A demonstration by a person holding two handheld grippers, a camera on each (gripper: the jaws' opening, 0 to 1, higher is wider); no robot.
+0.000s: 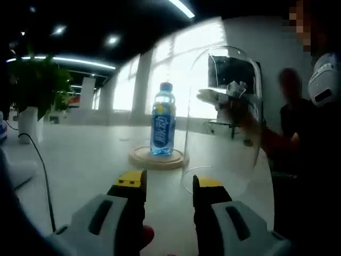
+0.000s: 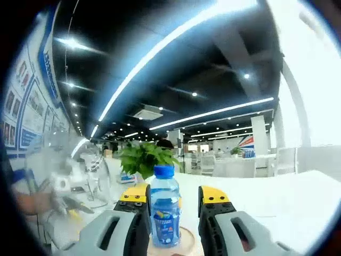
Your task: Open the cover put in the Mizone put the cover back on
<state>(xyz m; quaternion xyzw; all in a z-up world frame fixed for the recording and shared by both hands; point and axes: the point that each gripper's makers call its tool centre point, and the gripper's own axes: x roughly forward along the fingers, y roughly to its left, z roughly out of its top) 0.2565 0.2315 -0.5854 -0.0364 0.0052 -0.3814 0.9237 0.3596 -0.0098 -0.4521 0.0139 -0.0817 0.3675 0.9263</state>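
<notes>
A Mizone bottle (image 1: 163,122) with a blue cap and label stands upright on a round wooden base (image 1: 139,156) in the middle of the white table. The clear glass dome cover (image 1: 198,133) is off the base, upright just right of the bottle, with a blurred hand and tool (image 1: 226,96) at it. My left gripper (image 1: 169,181) is open and short of the base, holding nothing. In the right gripper view the bottle (image 2: 165,213) and base (image 2: 186,241) show in the gap of my open right gripper (image 2: 173,194). The dome (image 2: 93,170) is blurred at the left.
A potted plant (image 1: 37,85) stands at the table's left, and shows behind the bottle as the plant (image 2: 144,157). A black cable (image 1: 42,170) runs across the table. A person (image 1: 309,133) is close on the right. Bright windows lie beyond.
</notes>
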